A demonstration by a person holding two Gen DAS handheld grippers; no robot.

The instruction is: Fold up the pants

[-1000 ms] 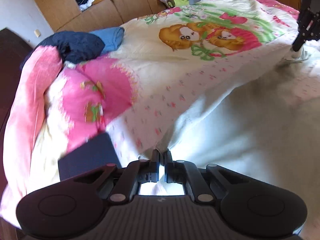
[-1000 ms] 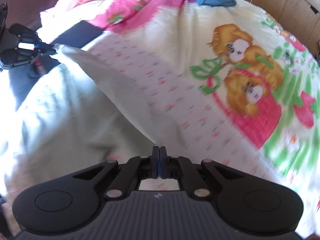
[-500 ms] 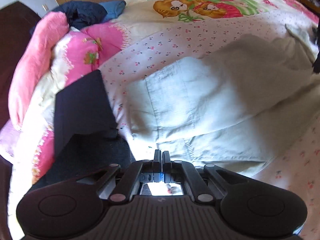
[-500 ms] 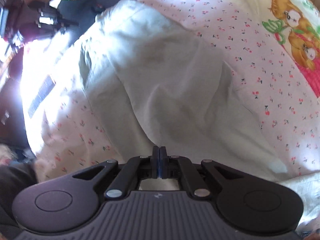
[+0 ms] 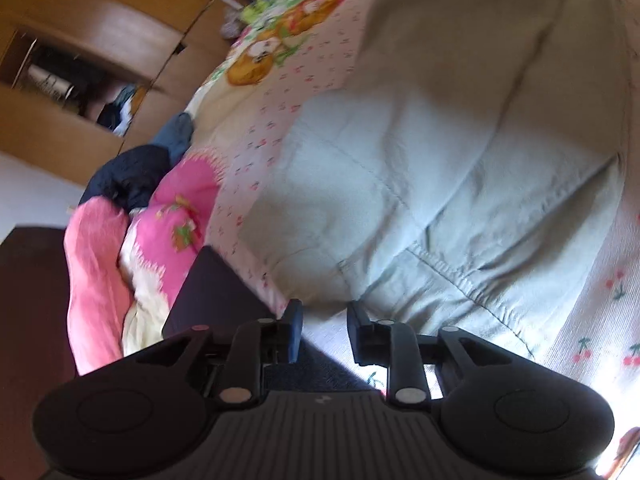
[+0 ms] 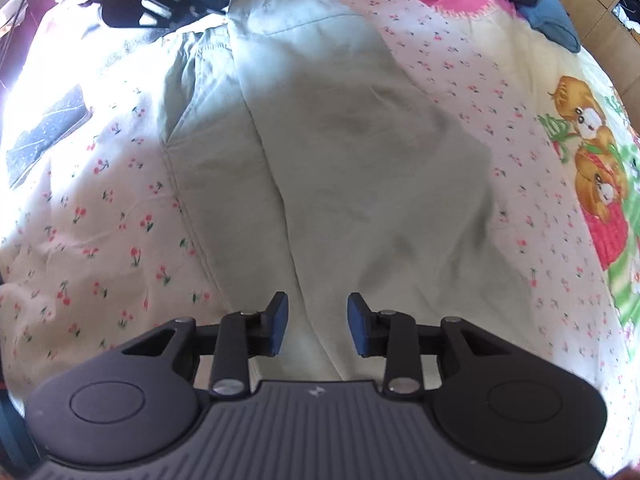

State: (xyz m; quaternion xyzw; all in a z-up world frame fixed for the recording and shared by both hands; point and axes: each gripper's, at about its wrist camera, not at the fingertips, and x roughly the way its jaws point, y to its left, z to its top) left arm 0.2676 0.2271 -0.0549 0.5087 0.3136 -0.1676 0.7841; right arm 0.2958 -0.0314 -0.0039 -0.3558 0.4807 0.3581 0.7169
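Both hand-held grippers just opening, pale pants (image 6: 328, 152) lying beneath, released

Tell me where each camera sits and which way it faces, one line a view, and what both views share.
Left wrist: on the left claw, looking along its parted fingers at the waistband end of the pale green pants, with pink bedding and a wooden wardrobe beyond.
Right wrist: on the right claw, looking steeply down the folded pants; the left claw shows at the far end.
Shared: the pants, the cherry-print bedsheet.
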